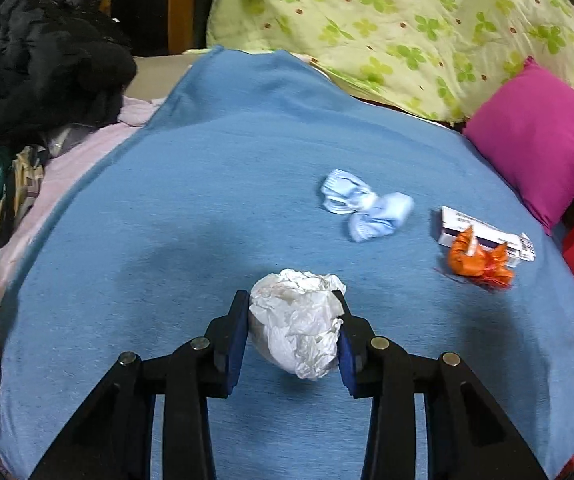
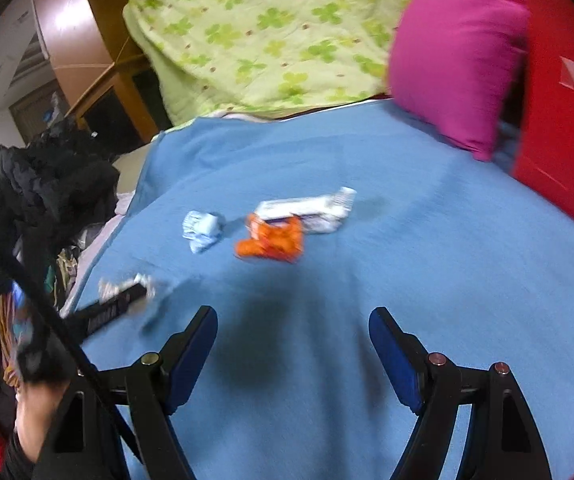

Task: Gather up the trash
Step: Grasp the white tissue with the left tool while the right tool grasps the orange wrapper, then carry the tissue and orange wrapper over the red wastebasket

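The left gripper (image 1: 293, 332) sits nearest in its own view, its blue pads closed in on a crumpled white paper ball (image 1: 297, 324) from both sides, over the blue blanket (image 1: 207, 200). The right gripper (image 2: 293, 344) hangs above the same blanket with its jaws spread wide and nothing between them; a dark shadow lies on the cloth just beyond. In the right wrist view the left gripper shows blurred at the near left.

Farther out, right of the paper ball, an orange wrapper (image 1: 479, 262) touches the near edge of a flat white carton (image 1: 487, 234). Left of those, near the middle, lies a crumpled light-blue wad (image 1: 367, 208).

At the far right a magenta pillow (image 1: 539, 136) rests at the blanket's edge. A green clover-print quilt (image 1: 407, 20) lies beyond it, and dark clothes (image 1: 47, 64) are heaped at the far left.
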A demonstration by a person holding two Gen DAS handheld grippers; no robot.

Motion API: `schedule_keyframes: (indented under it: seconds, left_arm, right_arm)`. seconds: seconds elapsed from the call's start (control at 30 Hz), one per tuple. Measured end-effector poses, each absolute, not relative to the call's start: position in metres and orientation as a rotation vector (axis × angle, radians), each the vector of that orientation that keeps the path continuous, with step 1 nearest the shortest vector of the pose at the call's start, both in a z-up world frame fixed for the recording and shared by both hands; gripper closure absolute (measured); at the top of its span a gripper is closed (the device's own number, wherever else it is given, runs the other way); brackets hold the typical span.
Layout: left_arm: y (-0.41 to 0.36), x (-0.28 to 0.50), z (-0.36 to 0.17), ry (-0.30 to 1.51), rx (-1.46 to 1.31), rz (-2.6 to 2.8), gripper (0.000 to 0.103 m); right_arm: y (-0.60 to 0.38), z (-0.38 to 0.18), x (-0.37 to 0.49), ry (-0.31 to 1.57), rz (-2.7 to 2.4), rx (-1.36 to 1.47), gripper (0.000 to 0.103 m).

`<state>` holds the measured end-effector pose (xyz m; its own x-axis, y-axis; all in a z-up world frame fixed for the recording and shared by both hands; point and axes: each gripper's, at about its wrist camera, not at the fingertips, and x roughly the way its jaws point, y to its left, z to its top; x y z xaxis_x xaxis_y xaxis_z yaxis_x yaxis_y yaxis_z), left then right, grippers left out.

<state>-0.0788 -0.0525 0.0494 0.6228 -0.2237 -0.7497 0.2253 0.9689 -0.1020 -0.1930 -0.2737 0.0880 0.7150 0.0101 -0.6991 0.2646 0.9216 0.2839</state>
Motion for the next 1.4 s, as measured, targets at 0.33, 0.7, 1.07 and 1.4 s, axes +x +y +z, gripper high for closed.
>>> schedule_keyframes:
  seconds: [0.33, 0.7, 1.07, 1.4]
  left_arm:
    - [-0.049, -0.072, 0.054, 0.815, -0.020, -0.250, 0.062]
    - [-0.048, -0.073, 0.058, 0.806, -0.046, -0.267, 0.062]
    - [-0.050, -0.078, 0.056, 0.796, -0.011, -0.241, 0.062]
    - [-0.059, -0.109, 0.059, 0.824, 0.056, -0.246, 0.062]
  right_arm:
    - [-0.253, 0.058, -0.078, 0.886, -0.278, 0.298, 0.022]
    - [-0.257, 0.039, -0.069, 0.920, -0.323, 0.272, 0.033]
    - [-0.256, 0.057, -0.127, 0.891, -0.284, 0.265, 0.033]
    - [-0.254, 0.082, -0.200, 0.828, -0.230, 0.297, 0.033]
